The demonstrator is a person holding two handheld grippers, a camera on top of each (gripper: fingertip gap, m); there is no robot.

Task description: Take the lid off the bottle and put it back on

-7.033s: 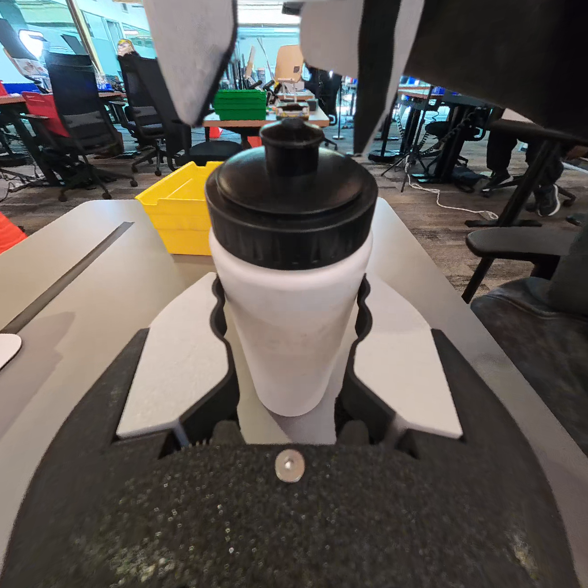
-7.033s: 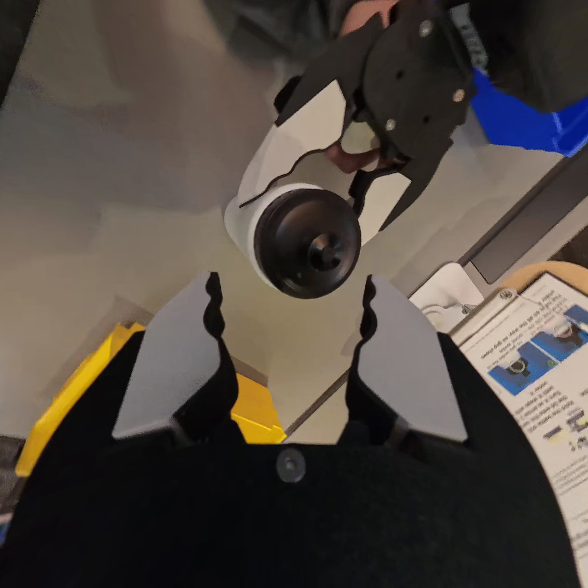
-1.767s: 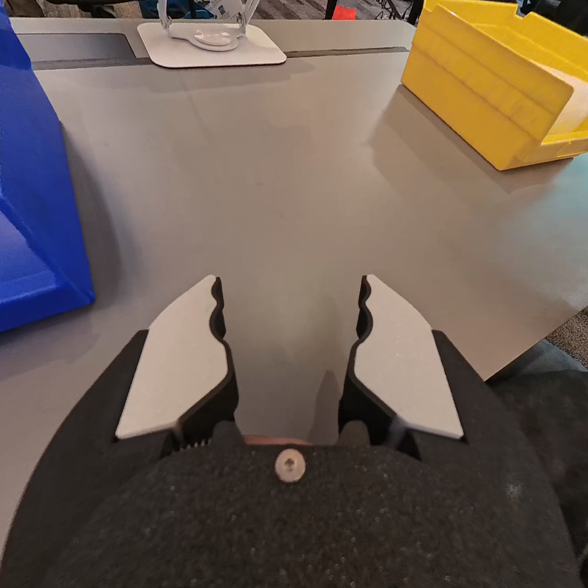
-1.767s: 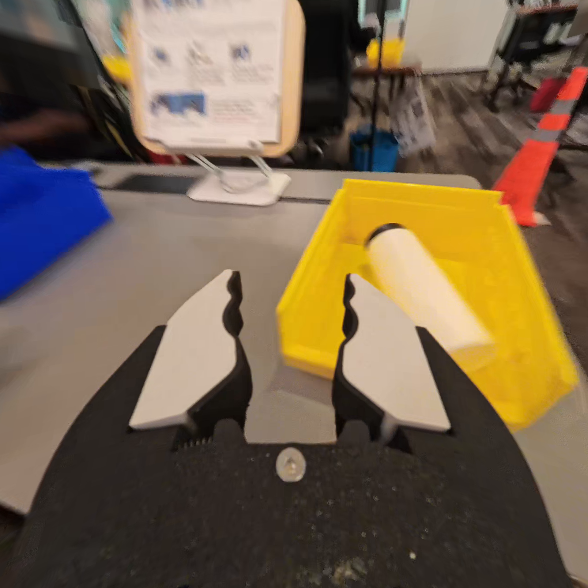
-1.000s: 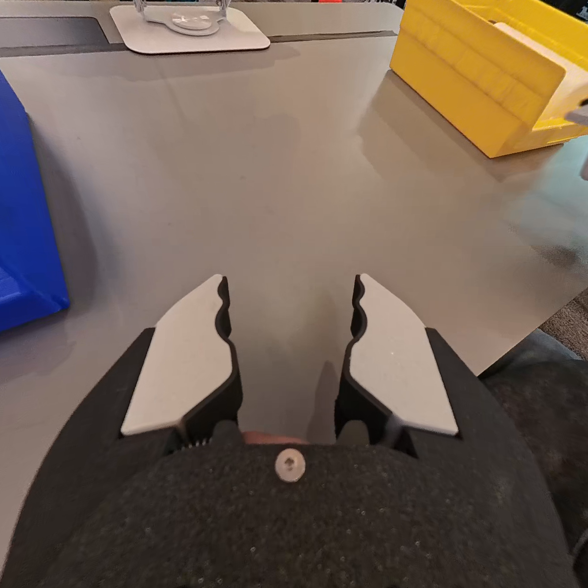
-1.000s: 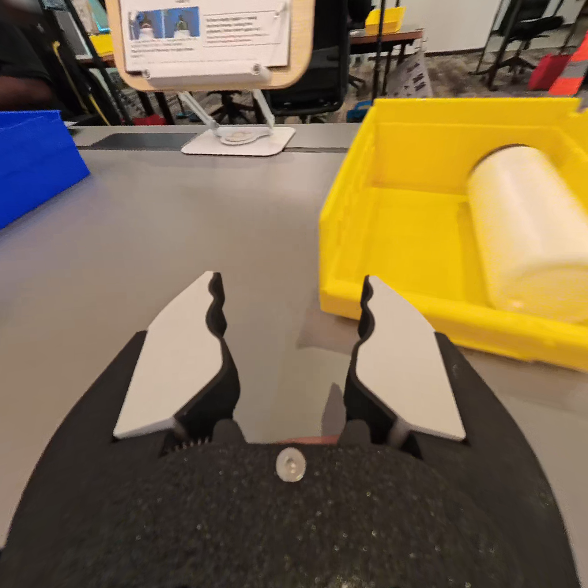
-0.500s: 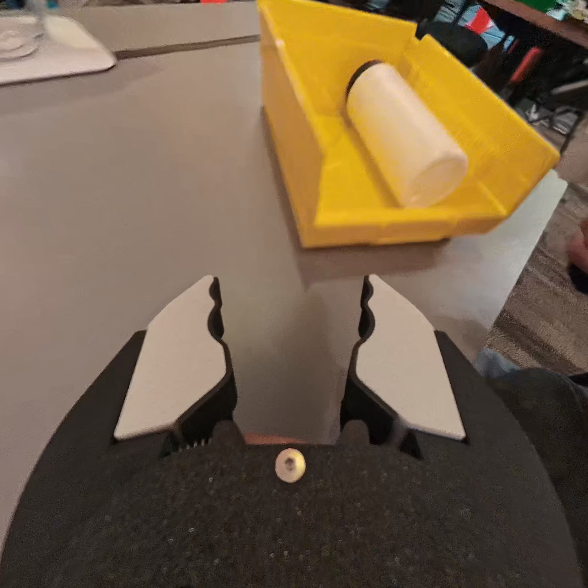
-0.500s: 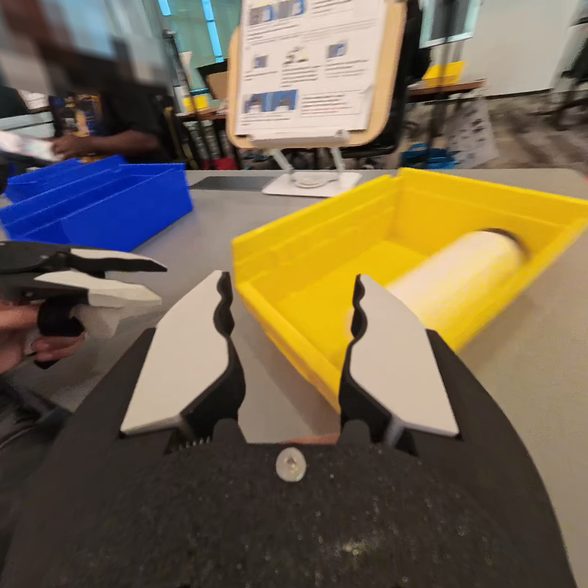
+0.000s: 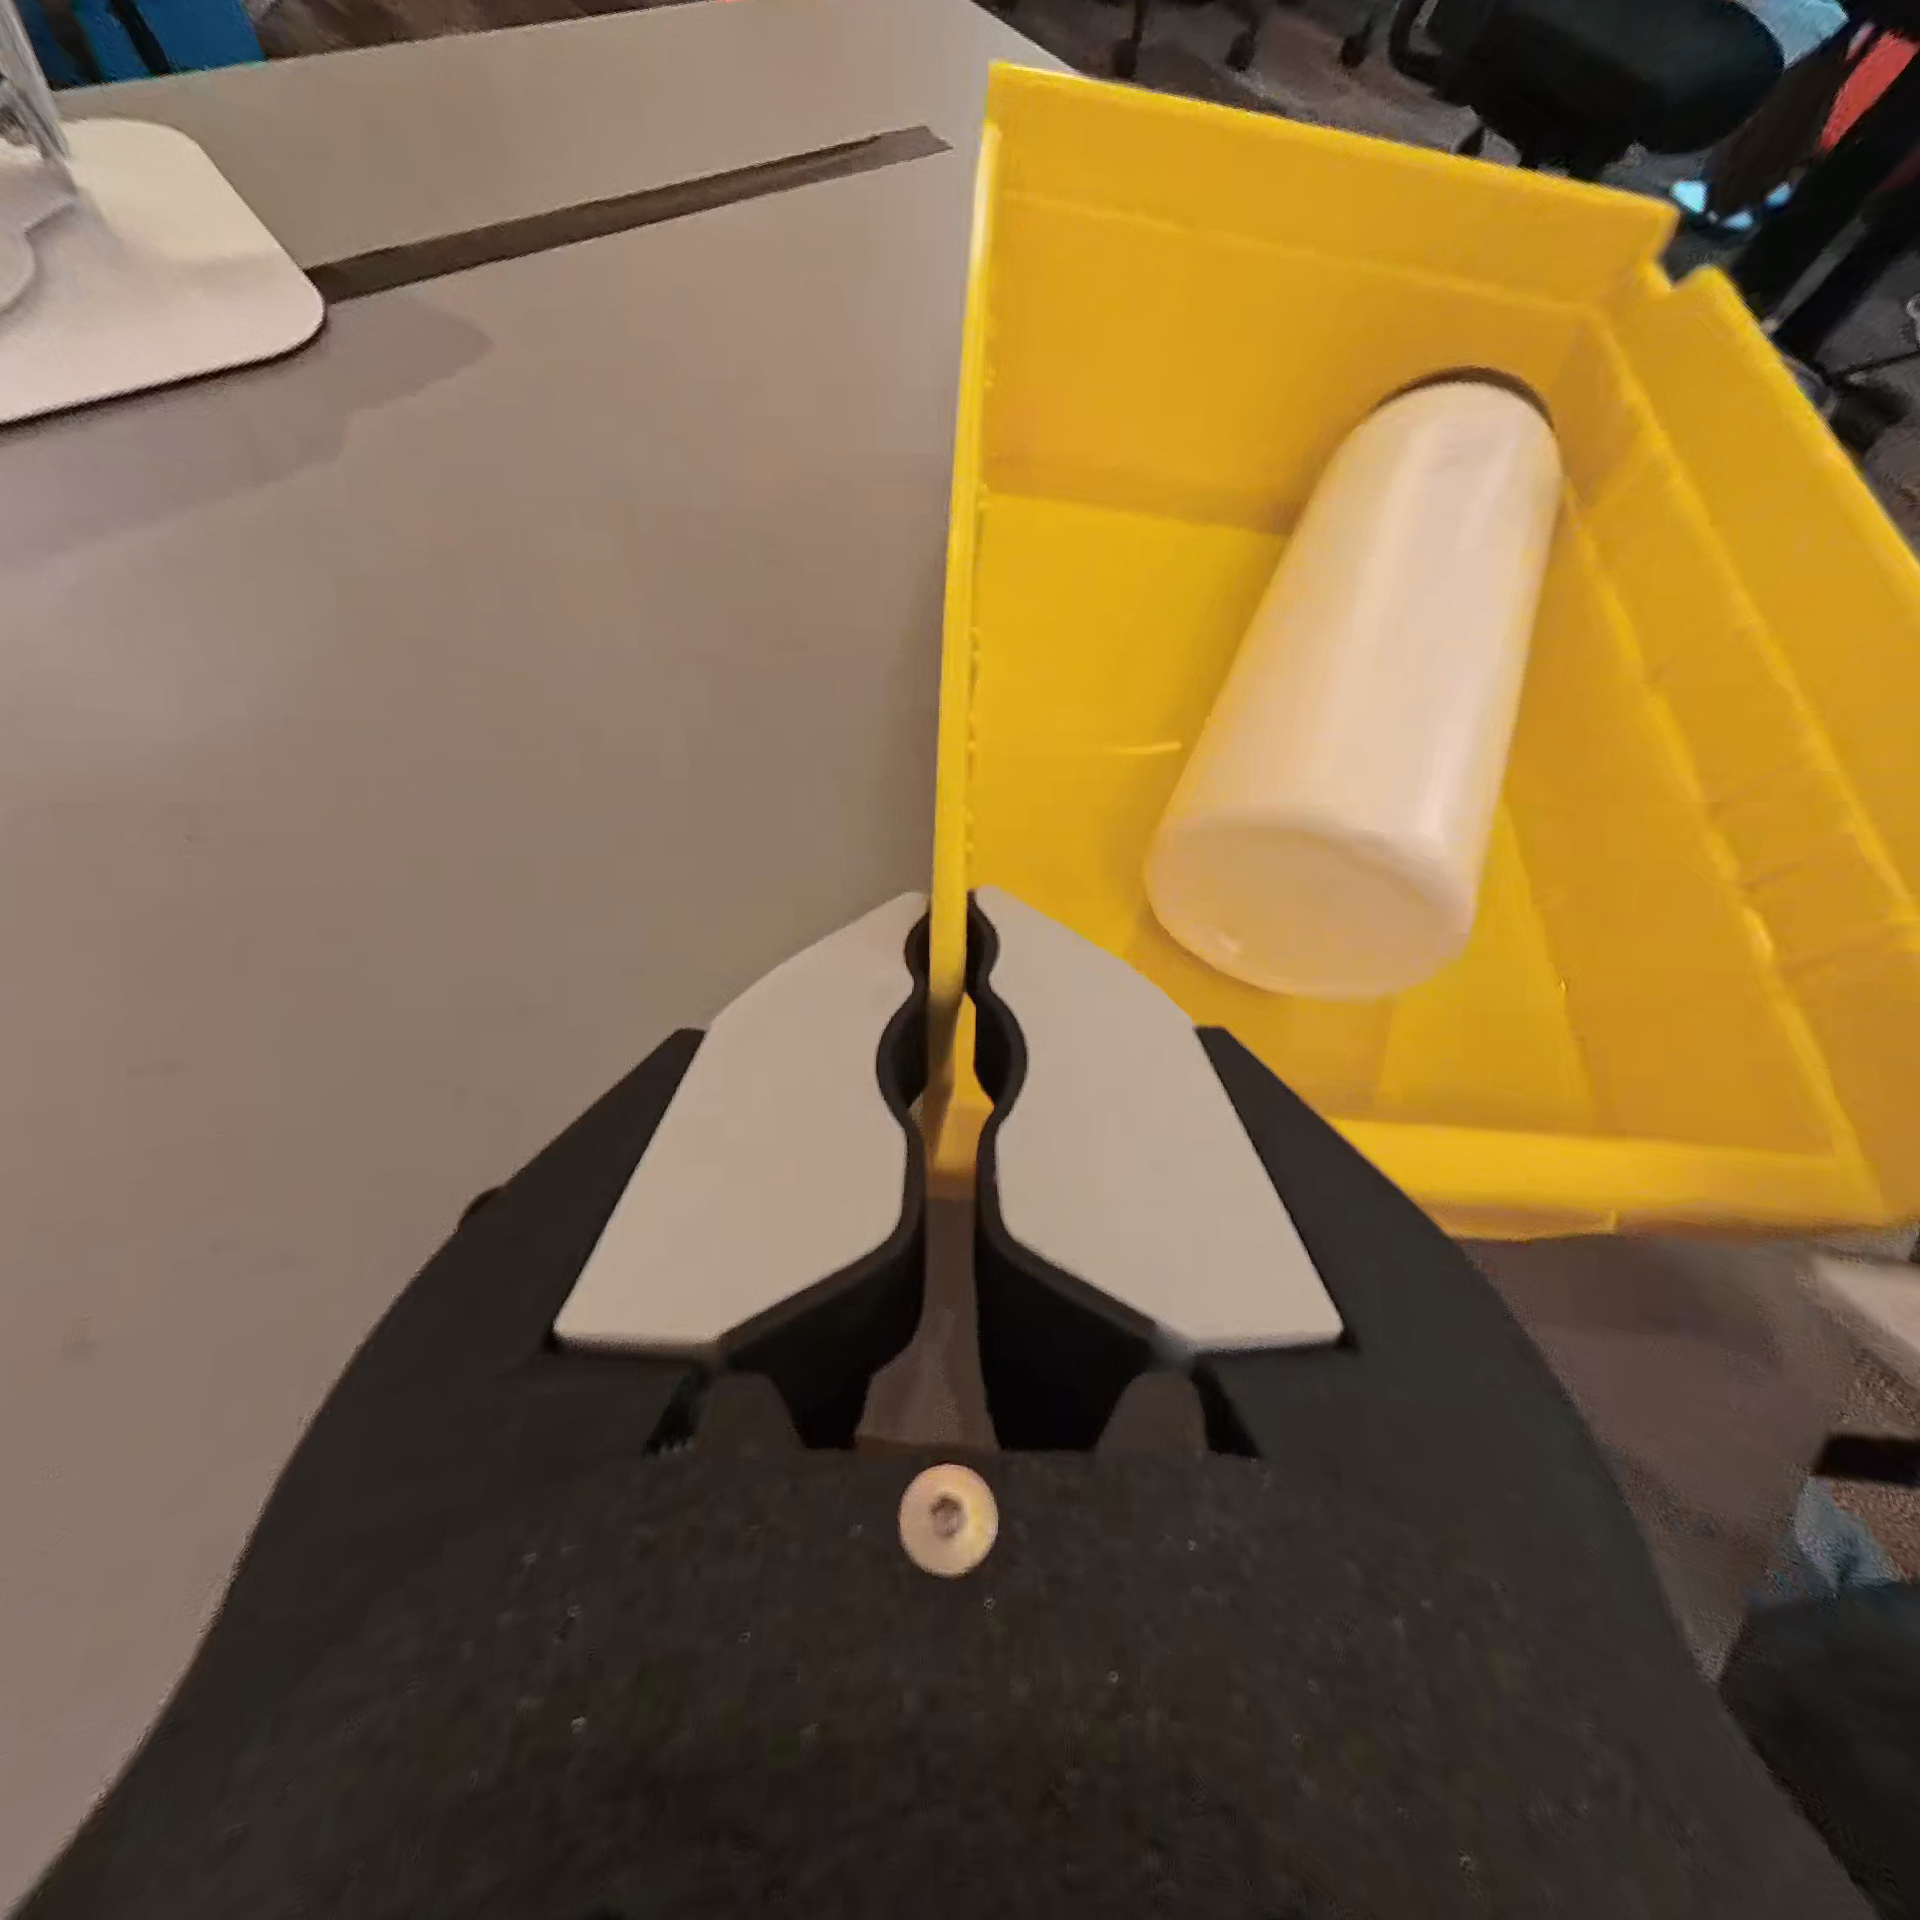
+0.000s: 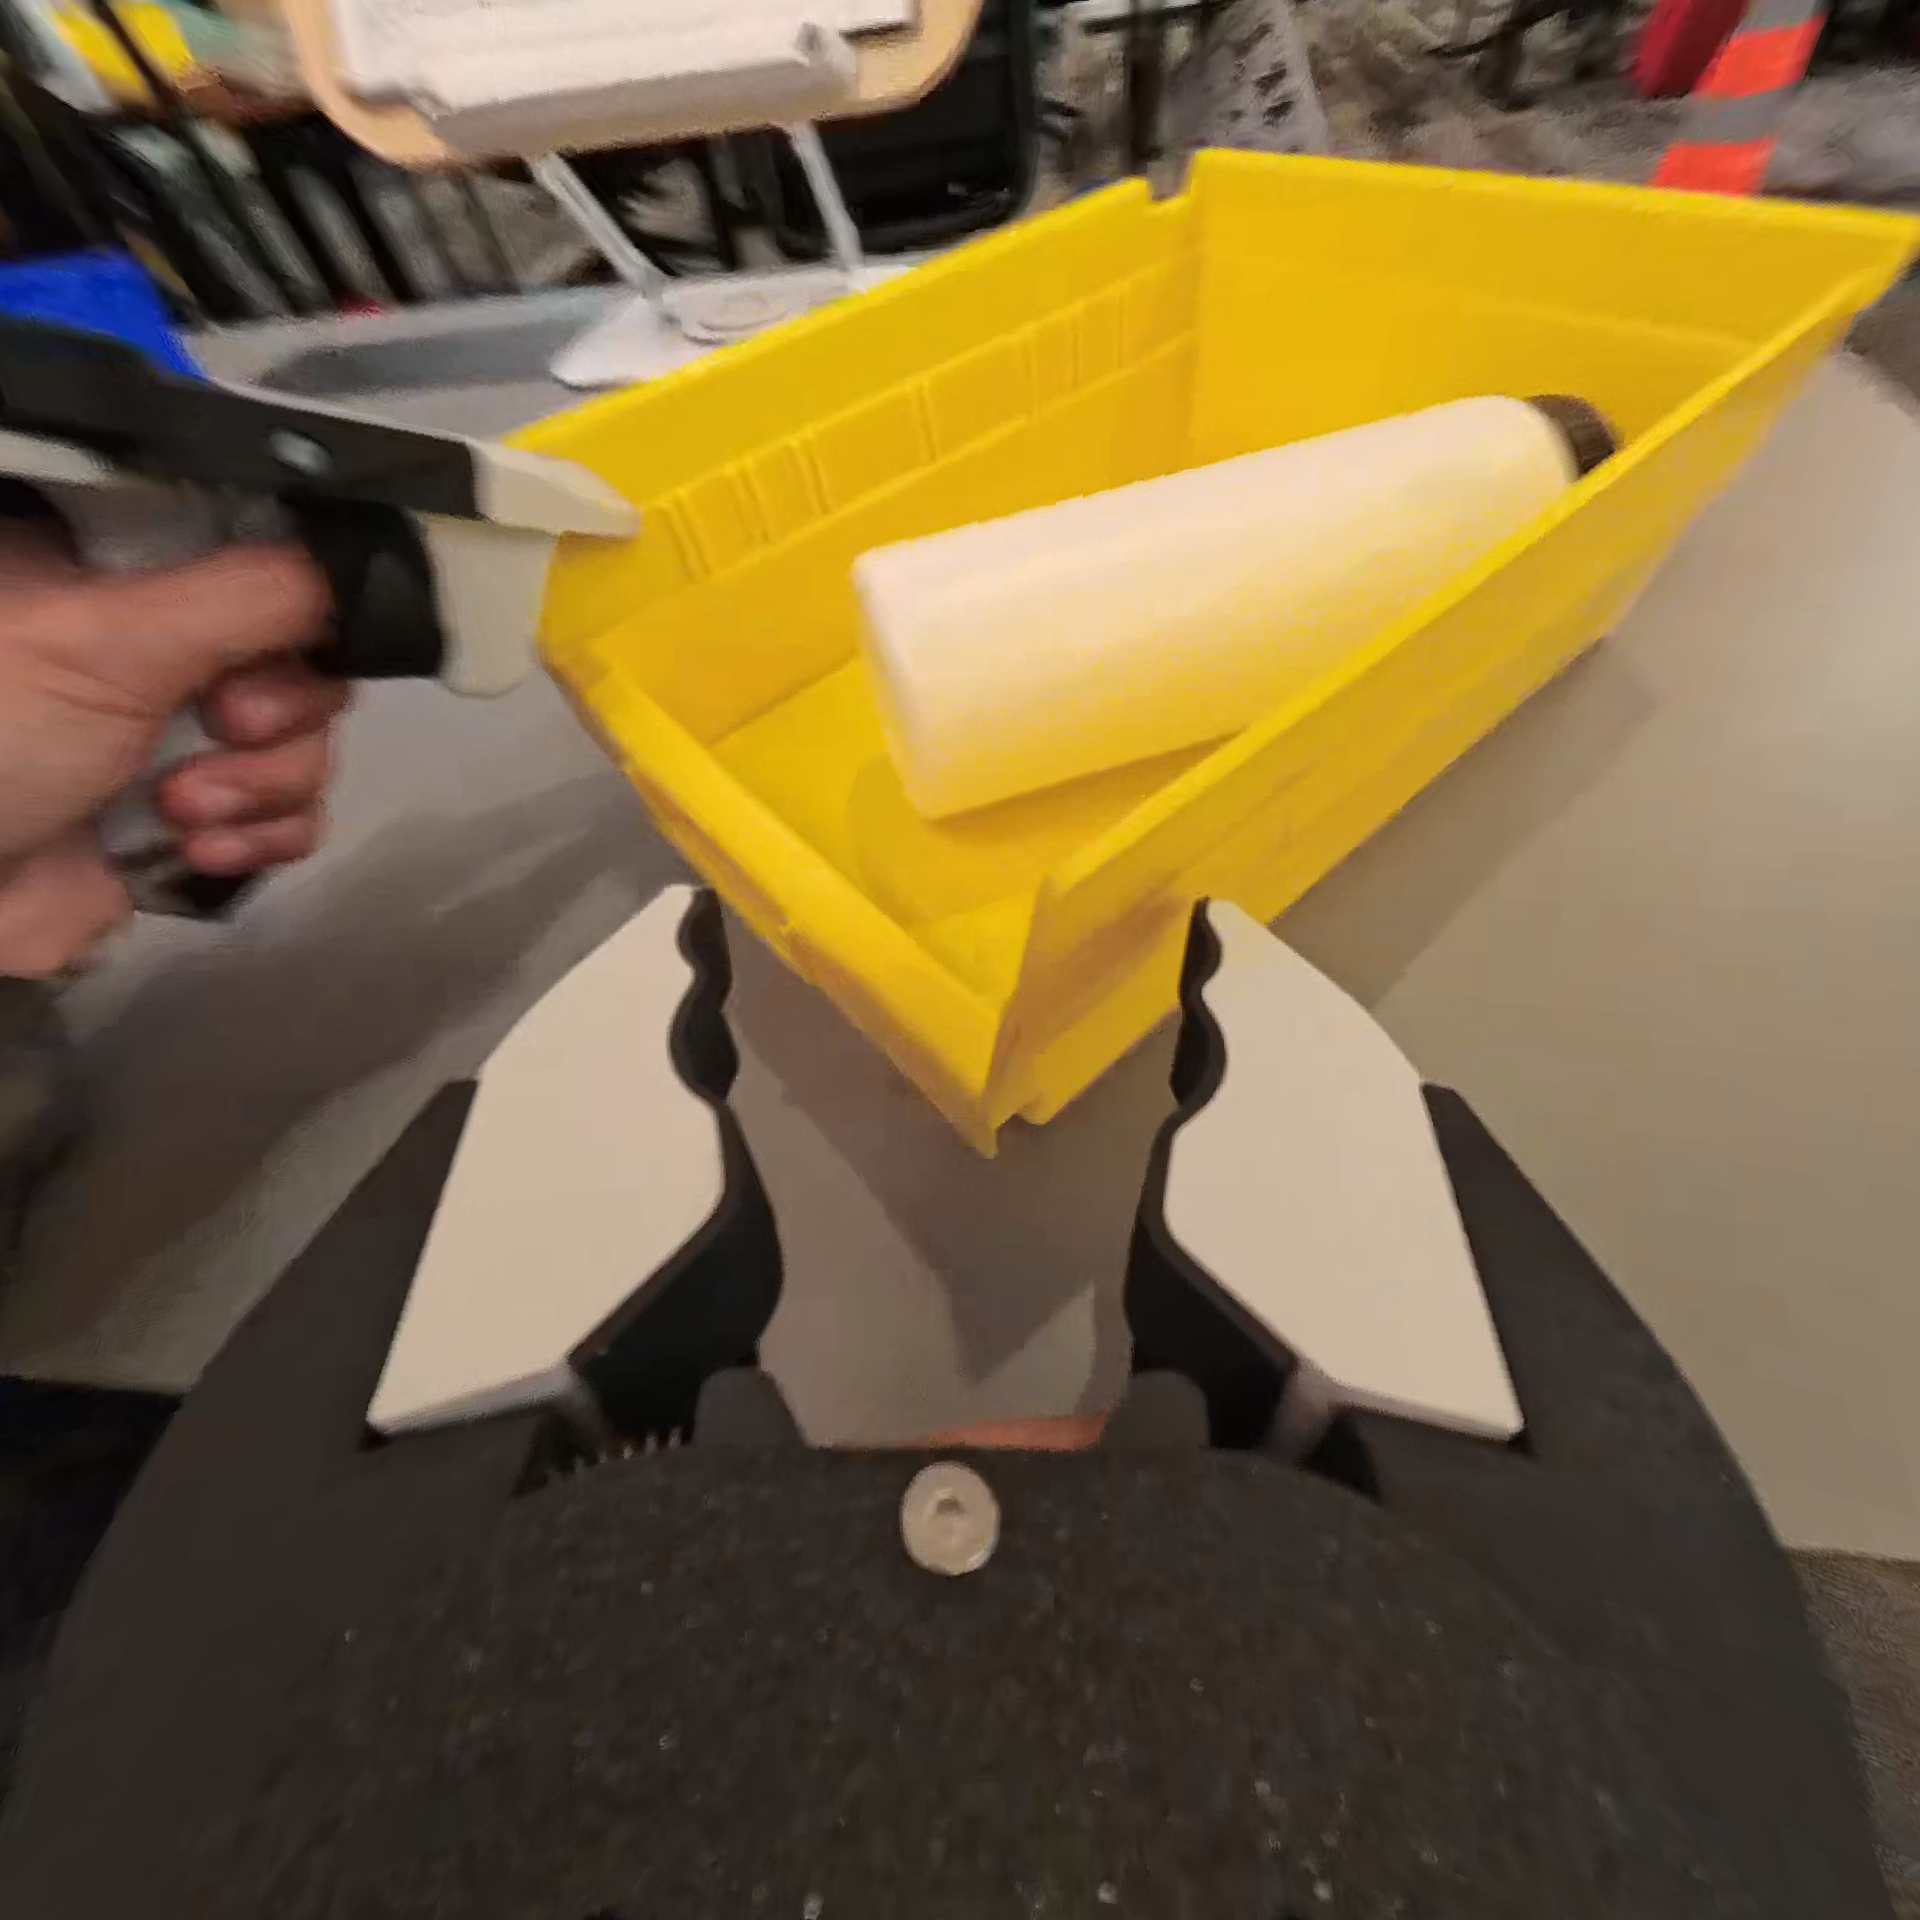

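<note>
One bottle, one lid, one yellow bin, two grippers, one stand, one table.

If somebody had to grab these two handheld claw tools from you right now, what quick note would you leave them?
Left gripper: shut on the side wall of the yellow plastic bin, seen from the right wrist view too.
Right gripper: open, empty, with the bin's near corner between its fingers, not gripped.
White plastic bottle: lying on its side inside the bin, black lid on, pointing to the far end.
Done: the lid is on and the bottle is binned.
Left: apparently just shifting the bin; let go when it sits right.
</note>
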